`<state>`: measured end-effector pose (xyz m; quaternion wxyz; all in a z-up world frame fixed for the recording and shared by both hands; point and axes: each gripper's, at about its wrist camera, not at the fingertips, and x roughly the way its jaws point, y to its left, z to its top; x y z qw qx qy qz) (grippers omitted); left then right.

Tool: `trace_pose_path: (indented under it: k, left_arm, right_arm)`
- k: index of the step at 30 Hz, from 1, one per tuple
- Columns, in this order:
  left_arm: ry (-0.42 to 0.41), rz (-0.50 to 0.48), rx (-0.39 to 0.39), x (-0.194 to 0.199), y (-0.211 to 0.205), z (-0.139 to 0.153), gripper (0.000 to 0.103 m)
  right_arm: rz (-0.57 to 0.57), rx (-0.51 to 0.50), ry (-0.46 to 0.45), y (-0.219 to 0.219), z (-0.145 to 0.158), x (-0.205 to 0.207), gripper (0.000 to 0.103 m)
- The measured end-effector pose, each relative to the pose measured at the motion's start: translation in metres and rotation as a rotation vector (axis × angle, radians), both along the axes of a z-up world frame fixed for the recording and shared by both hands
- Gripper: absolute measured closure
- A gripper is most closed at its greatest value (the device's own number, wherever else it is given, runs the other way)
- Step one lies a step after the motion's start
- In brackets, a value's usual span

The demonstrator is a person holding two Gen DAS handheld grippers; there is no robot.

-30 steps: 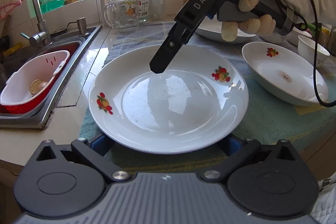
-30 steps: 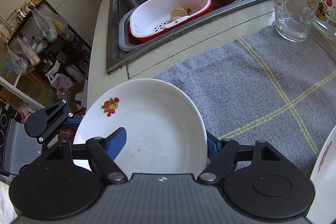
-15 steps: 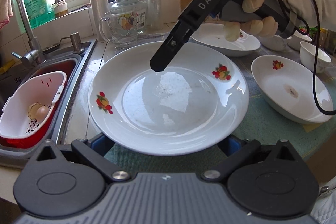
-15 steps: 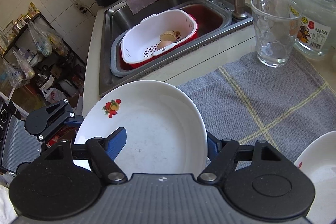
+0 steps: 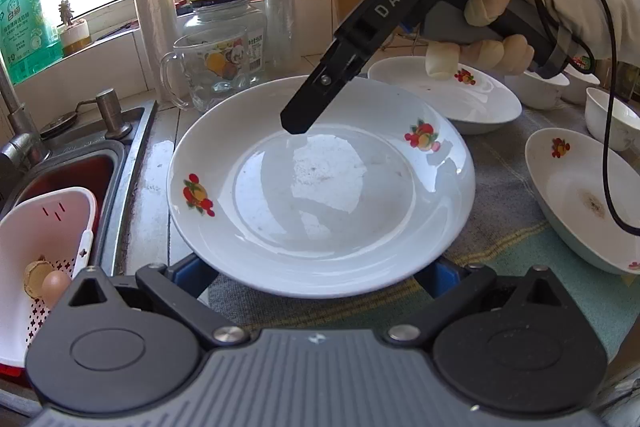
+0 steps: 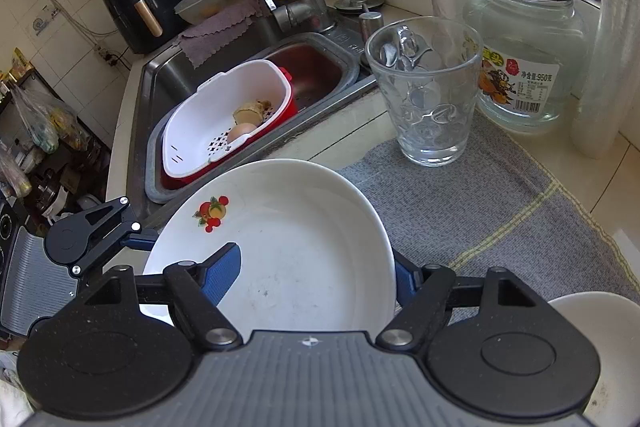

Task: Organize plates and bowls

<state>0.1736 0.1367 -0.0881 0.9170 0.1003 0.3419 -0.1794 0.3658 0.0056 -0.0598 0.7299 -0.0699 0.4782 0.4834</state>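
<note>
A white plate with fruit decals [image 5: 320, 195] hangs over the counter, held from two sides. My left gripper [image 5: 316, 271] has its blue pads against the plate's near sides, under the rim. My right gripper [image 6: 316, 279] is shut on the plate [image 6: 300, 259], one blue finger [image 6: 224, 275] on top and the other beneath the rim. From the left wrist, its upper finger [image 5: 304, 111] rests inside the plate and a gloved hand [image 5: 492, 27] holds the handle. Two more decorated deep plates [image 5: 452, 95] [image 5: 580, 199] and small white bowls [image 5: 612, 119] stand to the right.
A grey checked cloth [image 6: 480, 195] covers the counter. A glass mug [image 6: 428, 95], a big jar [image 6: 524, 59] and film rolls [image 5: 152, 7] stand at the back. To the left lies the sink [image 5: 80, 163], with a white strainer basket [image 6: 224, 115] holding an egg.
Both grippers have carried the plate to the right, away from the sink and closer to the other plates and bowls. The grip on it looks the same.
</note>
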Motion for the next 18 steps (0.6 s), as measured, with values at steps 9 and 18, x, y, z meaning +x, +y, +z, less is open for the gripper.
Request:
trace_pose_path:
  k: [9,18]
  left_arm:
    - [0.021,-0.006,-0.021,0.019,0.003,-0.006,0.001]
    - [0.034,-0.005,-0.026,0.026,0.006,-0.010,0.001]
  right_arm:
    - [-0.035,-0.018,0.007,0.004,-0.011,0.017,0.022]
    - [-0.042,-0.035,0.015,0.007,-0.019,0.023,0.022]
